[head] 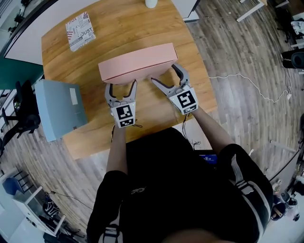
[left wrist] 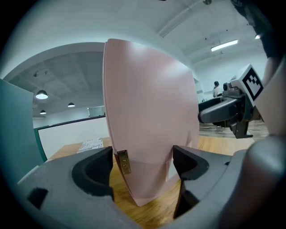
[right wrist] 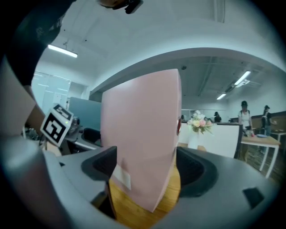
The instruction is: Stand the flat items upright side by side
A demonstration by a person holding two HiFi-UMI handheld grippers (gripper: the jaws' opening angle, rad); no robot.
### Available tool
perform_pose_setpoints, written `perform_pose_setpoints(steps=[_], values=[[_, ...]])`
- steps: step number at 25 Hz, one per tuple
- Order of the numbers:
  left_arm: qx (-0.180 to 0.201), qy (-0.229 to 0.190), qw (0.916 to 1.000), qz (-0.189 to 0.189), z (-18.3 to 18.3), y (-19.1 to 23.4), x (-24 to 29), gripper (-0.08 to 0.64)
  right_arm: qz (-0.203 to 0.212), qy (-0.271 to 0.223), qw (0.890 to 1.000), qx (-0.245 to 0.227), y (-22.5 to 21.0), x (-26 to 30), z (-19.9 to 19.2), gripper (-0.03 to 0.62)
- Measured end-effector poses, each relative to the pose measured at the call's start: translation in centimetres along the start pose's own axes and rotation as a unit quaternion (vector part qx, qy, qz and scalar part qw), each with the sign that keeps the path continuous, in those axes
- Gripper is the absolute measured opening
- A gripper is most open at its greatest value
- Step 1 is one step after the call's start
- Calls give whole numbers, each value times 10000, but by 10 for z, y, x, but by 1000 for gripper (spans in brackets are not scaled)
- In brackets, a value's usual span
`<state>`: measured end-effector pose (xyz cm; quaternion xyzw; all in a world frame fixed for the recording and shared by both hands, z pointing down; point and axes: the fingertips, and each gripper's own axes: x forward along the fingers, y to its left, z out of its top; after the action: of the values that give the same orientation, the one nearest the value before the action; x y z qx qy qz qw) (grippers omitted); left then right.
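Observation:
A flat pink box (head: pixel 137 61) stands upright on its long edge in the middle of the wooden table (head: pixel 142 28). My left gripper (head: pixel 121 86) is open at the box's near left corner, and that corner (left wrist: pixel 147 112) sits between the jaws with a brass clasp (left wrist: pixel 124 162) on its narrow side. My right gripper (head: pixel 165 74) is open at the near right corner, and the pink box (right wrist: pixel 140 134) fills the space between its jaws. A flat blue box (head: pixel 59 109) lies on its face at the left, overhanging the table edge.
A printed flat box (head: pixel 80 31) lies at the back left of the table. A white object (head: pixel 150 3) stands at the far edge. The person's body is close to the near table edge. Cables run over the floor on the right.

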<state>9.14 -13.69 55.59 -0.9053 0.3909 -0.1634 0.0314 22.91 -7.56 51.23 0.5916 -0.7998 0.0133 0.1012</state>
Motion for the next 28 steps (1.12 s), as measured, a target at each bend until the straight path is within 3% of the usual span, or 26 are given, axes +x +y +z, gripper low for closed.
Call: perform_pose_setpoints(steps=[3,5,9,11,12,14,19,28], values=[[-162,33,9998,-119,2,-1,-2,425,859,566,9929,-594,-16,-8,-17,463],[-104,50,9997,-196,4,-2,-3,425,1305,845,9855,-675,-38,-8,-19,486],[50,111,9996,-265,6,-3,-8,425,2467,960,9608,-821,-34,4,7,517],[-14,154,9996,-236,6,-2,-15,425,2771,891,9519,-959,-22,15,16,515],[-100,194,9996,-199,4,1,-21,425,2794,842,9512,-1001,-20,20,18,494],[-368,288,9989,-76,-3,7,-35,425,2672,715,9558,-997,-22,28,22,383],[-1122,546,9912,445,-28,27,-97,413,2371,429,9675,-772,-21,25,28,364],[-1750,979,9680,1509,-85,78,-224,362,1964,237,9790,-500,41,30,39,342]])
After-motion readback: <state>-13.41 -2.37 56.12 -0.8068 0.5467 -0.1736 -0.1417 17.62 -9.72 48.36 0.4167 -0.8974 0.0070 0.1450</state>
